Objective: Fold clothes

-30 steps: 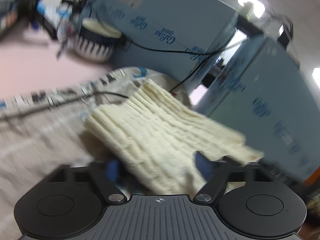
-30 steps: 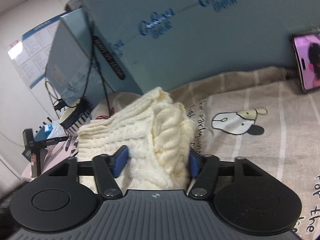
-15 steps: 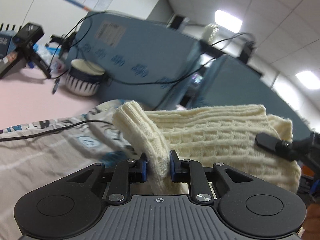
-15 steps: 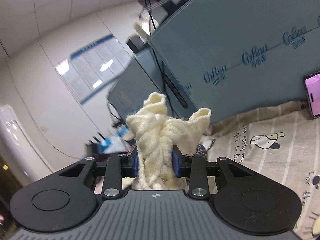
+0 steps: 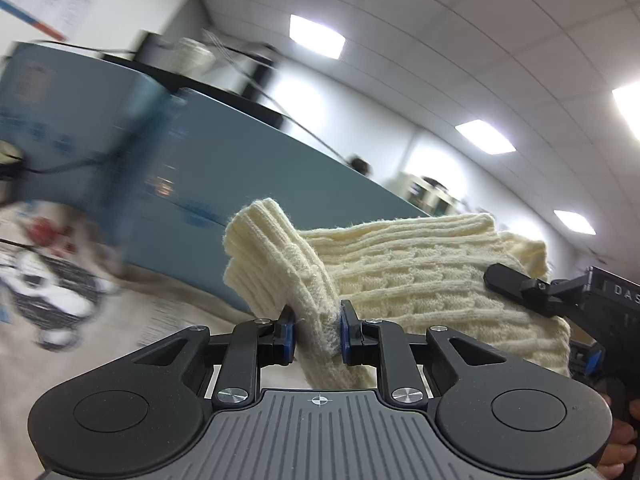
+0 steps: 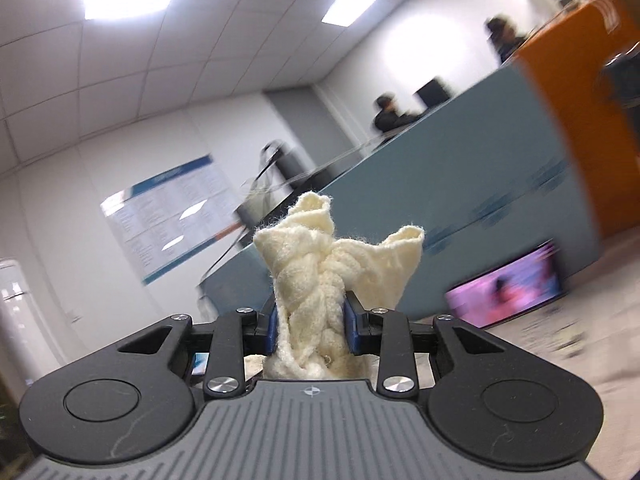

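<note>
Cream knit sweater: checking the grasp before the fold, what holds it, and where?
Both grippers hold the cream knit sweater: left gripper on a ribbed edge, right gripper on a bunched cable-knit part.

Blue partition (image 5: 304, 168), wall poster (image 6: 172, 216), glowing phone (image 6: 508, 292).

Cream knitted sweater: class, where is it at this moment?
The cream knitted sweater is lifted above the printed bedsheet, stretched between the left claw and the right claw, each pinching a bunched end, before the blue partition.

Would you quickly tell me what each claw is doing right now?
Left claw: closed on the cream knit sweater.
Right claw: closed on a bunched part of it.
</note>
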Motion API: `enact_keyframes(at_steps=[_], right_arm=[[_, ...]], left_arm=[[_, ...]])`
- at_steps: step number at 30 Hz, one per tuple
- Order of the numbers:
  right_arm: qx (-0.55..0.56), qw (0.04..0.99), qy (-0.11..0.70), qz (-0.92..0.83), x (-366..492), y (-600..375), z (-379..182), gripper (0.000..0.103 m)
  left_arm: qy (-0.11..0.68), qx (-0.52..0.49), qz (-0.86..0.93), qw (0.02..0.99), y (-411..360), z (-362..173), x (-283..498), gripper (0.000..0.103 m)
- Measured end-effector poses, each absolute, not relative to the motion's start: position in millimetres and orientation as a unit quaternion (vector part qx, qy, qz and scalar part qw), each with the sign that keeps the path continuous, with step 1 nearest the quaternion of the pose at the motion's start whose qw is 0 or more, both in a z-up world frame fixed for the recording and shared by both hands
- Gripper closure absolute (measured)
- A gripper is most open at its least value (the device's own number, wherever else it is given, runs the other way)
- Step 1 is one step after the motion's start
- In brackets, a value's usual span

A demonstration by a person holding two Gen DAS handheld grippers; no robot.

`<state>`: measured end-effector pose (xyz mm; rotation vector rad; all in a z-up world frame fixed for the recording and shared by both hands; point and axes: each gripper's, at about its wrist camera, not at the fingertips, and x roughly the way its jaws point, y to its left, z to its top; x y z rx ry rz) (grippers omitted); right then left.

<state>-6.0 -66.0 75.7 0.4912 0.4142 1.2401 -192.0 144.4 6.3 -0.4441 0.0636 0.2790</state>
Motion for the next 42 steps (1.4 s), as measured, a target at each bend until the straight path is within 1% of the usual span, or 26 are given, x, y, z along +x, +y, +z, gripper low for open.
enact_keyframes(at_steps=[4,10,13,14,15,16,17,18,19,20,21,22,23,27,30,34,39,41,42], right_arm=[[0.219,0.794,0.193,0.534,14,-106,65,0.074],[0.204,0.806,0.26,0.491,51,-125,14,0.074],[0.208,0.802,0.298,0.474,63,-127,-10,0.074],[0.205,0.802,0.304,0.472,66,-133,-16,0.074],[0.199,0.803,0.308,0.47,67,-133,-19,0.073],[0.189,0.805,0.312,0.469,64,-133,-21,0.071],[0.178,0.809,0.312,0.465,62,-135,-22,0.07],[0.167,0.813,0.313,0.461,60,-136,-24,0.065],[0.161,0.818,0.313,0.455,59,-138,-25,0.061],[0.156,0.822,0.314,0.448,58,-140,-27,0.057],[0.156,0.828,0.31,0.44,58,-142,-27,0.042],[0.156,0.835,0.306,0.431,58,-145,-28,0.028],[0.157,0.841,0.301,0.422,59,-147,-26,0.026],[0.199,0.842,0.289,0.409,66,-162,-24,0.022],[0.227,0.834,0.279,0.418,68,-169,-22,0.022],[0.237,0.817,0.276,0.447,67,-166,-17,0.021],[0.182,0.834,0.266,0.447,61,-140,-17,0.023],[0.15,0.844,0.262,0.443,61,-128,-19,0.028],[0.135,0.846,0.263,0.443,61,-122,-20,0.041]], left_arm=[[0.073,-0.217,0.108,0.967,130,-10,-165,0.083],[0.16,-0.206,0.099,0.96,125,-41,-144,0.082],[0.197,-0.2,0.102,0.954,126,-50,-147,0.077],[0.208,-0.199,0.104,0.952,128,-52,-148,0.073],[0.215,-0.197,0.109,0.95,129,-51,-152,0.066],[0.219,-0.191,0.118,0.95,129,-50,-155,0.061],[0.219,-0.181,0.134,0.949,128,-48,-159,0.047],[0.214,-0.171,0.154,0.949,130,-46,-162,0.038],[0.206,-0.161,0.169,0.95,133,-43,-165,0.035],[0.199,-0.151,0.183,0.951,137,-40,-167,0.03],[0.196,-0.141,0.193,0.951,140,-38,-170,0.026],[0.197,-0.13,0.2,0.951,141,-37,-172,0.026],[0.201,-0.121,0.206,0.95,143,-37,-171,0.025],[0.244,-0.078,0.208,0.944,147,-44,-161,0.017],[0.267,-0.061,0.209,0.939,145,-52,-155,0.015],[0.271,-0.049,0.213,0.937,141,-59,-155,0.012],[0.26,-0.045,0.207,0.942,138,-55,-159,0.011],[0.249,-0.038,0.196,0.948,136,-51,-163,0.011],[0.242,-0.031,0.186,0.952,135,-49,-164,0.011]])
